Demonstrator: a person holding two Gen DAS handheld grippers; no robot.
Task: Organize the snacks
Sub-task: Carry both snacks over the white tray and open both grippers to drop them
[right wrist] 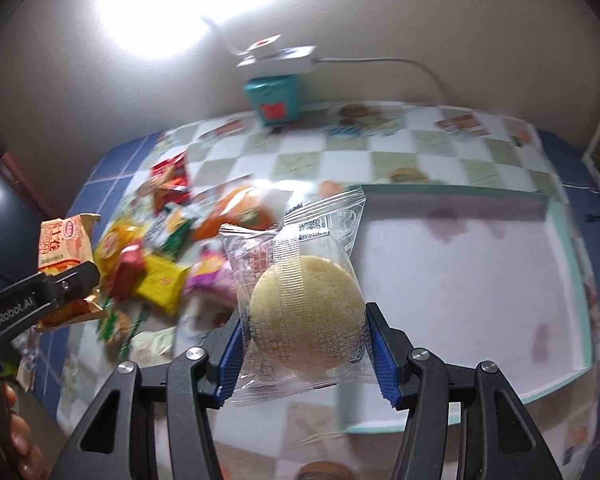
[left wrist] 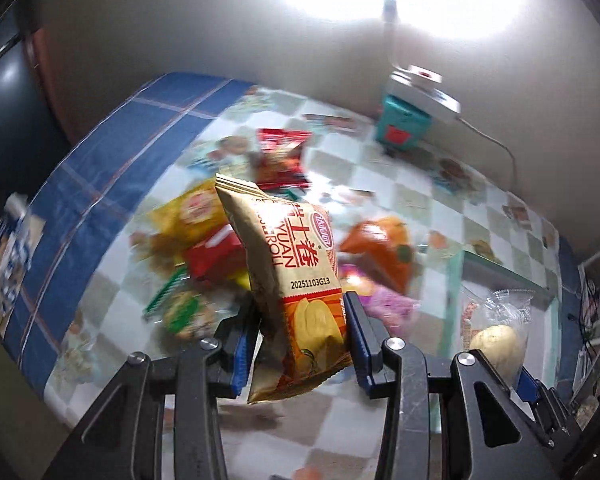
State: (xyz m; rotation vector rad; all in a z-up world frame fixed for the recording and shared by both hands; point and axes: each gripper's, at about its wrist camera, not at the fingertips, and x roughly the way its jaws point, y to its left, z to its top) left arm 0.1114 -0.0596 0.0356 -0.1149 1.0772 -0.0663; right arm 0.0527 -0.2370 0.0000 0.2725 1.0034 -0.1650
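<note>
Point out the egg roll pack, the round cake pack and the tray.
egg roll pack (left wrist: 296, 280), left wrist view, middle of its printed face.
round cake pack (right wrist: 304, 316), right wrist view, centre of the cake inside.
tray (right wrist: 460, 280), right wrist view, bare white floor.

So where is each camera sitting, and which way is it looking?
Left wrist: sits on the left gripper, looking down its fingers at the tan snack packet it holds above the table.
Right wrist: sits on the right gripper, looking at the clear-wrapped biscuit it holds near the white box; fingertips show bottom-left.
Both show the snack pile and teal box.
</note>
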